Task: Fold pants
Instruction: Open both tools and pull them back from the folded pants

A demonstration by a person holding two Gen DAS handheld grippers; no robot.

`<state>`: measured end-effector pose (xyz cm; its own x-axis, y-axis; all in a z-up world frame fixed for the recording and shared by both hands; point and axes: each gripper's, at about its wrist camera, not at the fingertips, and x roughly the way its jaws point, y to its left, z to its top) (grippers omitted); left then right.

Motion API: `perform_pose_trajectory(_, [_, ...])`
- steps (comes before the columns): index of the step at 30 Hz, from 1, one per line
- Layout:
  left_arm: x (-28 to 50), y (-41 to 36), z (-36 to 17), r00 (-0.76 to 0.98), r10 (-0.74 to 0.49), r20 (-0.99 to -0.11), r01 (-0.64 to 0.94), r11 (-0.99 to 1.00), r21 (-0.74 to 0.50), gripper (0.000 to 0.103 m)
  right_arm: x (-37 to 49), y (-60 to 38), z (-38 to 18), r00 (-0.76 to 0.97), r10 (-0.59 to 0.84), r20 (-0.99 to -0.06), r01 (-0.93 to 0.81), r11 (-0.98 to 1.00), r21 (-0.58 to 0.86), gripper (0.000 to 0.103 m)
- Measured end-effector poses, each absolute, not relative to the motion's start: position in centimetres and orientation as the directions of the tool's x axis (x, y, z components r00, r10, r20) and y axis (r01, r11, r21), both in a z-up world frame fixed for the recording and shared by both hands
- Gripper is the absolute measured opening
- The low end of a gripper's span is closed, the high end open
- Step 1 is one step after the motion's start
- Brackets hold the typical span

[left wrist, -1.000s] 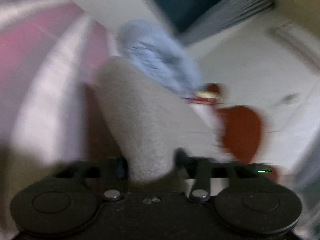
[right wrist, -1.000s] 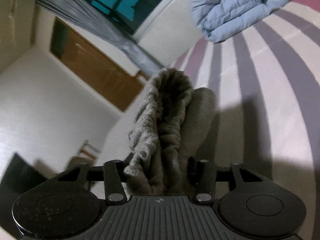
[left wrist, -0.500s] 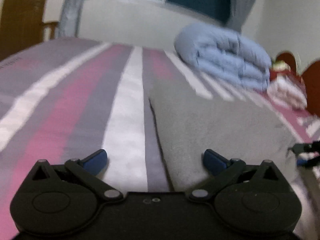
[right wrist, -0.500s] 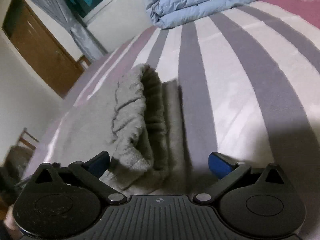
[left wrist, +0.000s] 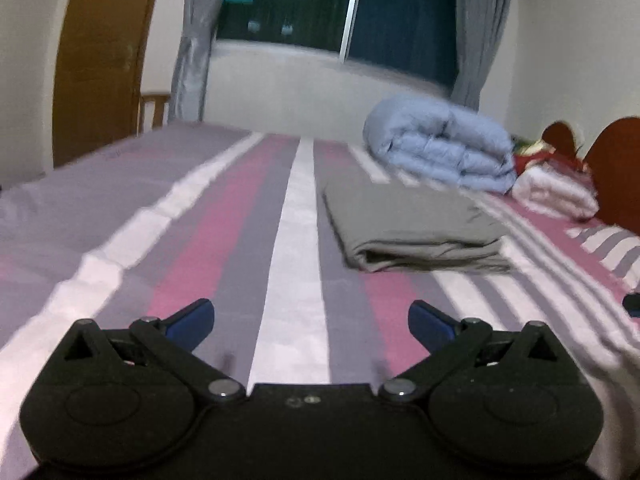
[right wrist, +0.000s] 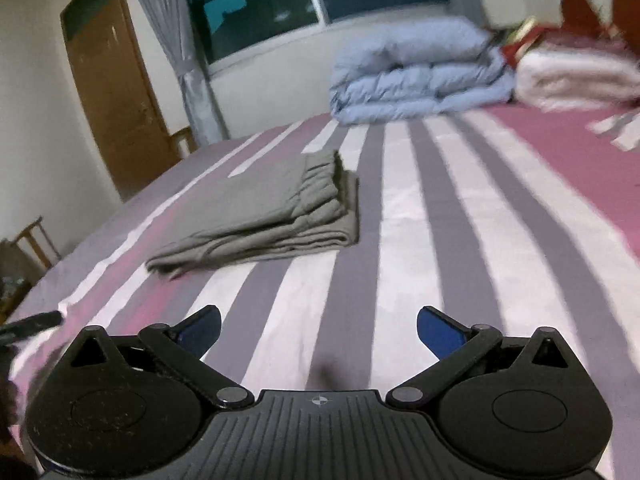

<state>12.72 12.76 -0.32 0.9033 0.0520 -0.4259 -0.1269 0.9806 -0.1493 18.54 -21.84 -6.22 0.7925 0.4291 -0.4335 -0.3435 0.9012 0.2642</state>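
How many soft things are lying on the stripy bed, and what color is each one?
Gray: 1, the folded pants
Light blue: 1, the folded comforter
White: 1, the folded blanket
Total: 3, all on the striped bed. Red things beside the blanket are too blurred to count.

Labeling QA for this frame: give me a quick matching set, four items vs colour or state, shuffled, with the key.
Column 1:
1. pants
2. duvet
3. left gripper
4. door

Column 2:
A. brown
B. open, holding nothing
C. grey, folded flat on the striped bed
D. light blue, folded at the far end of the bed

Pairs: 1-C, 2-D, 3-B, 4-A
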Motion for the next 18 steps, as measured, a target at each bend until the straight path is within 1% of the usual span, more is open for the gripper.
perform_pose_trajectory(3, [9.2,11.0,1.4,0.923,0.042,-0.382,-0.106,0.984,-0.146,0.097,13.2,-21.7,-5.2,0.839,0.401,-0.367,-0.333,0.913,0.237,0.103])
perform_pose_trajectory(6, [6.7,8.9,2.5,0.931,0.047,-0.362,-0.098,0.988,-0.123,0.097,8.7,-21.5,-4.8,0.854,0.410,-0.321,-0.352,0.909,0.225,0.103])
perform_pose_trajectory(9, [3.4,7.2,3.0,0.951,0.022,-0.308,-0.066,0.989,-0.132,0.097,4.3,-20.7,-5.0,0.867,0.417,-0.274,-0.376,0.907,0.193,0.103])
perform_pose_trajectory(11, [1.6,6.1,3.3,0.962,-0.020,-0.271,-0.019,0.990,-0.138,0.097,2.9,-20.2,-5.0,0.862,0.430,-0.269,-0.385,0.900,0.205,0.103])
perform_pose_trajectory(13, [0.4,4.8,3.4,0.968,-0.033,-0.249,0.005,0.994,-0.112,0.097,1.7,-19.7,-5.1,0.874,0.413,-0.258,-0.368,0.907,0.204,0.103])
perform_pose_trajectory(15, [-0.8,3.8,3.3,0.971,-0.039,-0.236,0.018,0.995,-0.093,0.097,0.8,-18.9,-5.2,0.876,0.413,-0.251,-0.383,0.910,0.161,0.103])
perform_pose_trajectory(18, [-2.4,2.8,2.1,0.975,-0.056,-0.214,0.030,0.992,-0.123,0.097,-0.4,-17.7,-5.2,0.887,0.396,-0.238,-0.385,0.918,0.092,0.103])
